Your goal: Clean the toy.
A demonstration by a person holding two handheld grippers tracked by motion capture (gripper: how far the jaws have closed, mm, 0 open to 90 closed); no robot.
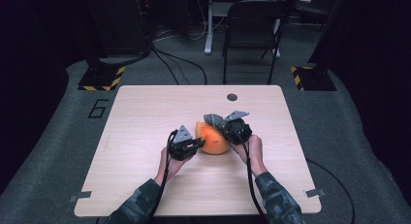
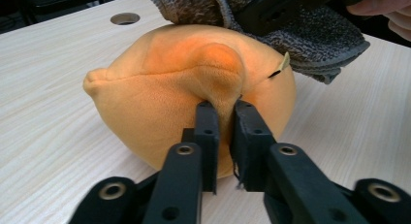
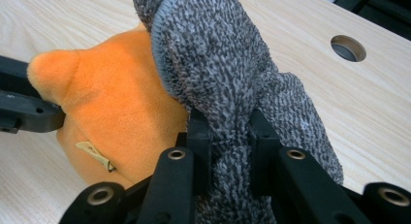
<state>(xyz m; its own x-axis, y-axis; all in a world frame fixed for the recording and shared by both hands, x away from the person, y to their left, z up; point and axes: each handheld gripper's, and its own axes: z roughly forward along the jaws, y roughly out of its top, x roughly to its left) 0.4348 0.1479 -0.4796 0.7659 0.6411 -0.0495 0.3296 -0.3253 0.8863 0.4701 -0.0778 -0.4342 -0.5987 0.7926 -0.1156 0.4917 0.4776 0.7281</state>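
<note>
Where tongs pinch: one orange plush [image 1: 213, 139], one grey sock [image 1: 215, 120].

Camouflage sleeves, 2 black grippers, left gripper [image 1: 198, 144], right gripper [image 1: 218, 121], grey triangular plates, black cables

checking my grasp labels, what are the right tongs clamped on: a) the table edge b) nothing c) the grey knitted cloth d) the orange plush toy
c: in the right gripper view the right tongs pinch a fold of the speckled grey knitted cloth, which drapes against the round orange plush toy.
</note>
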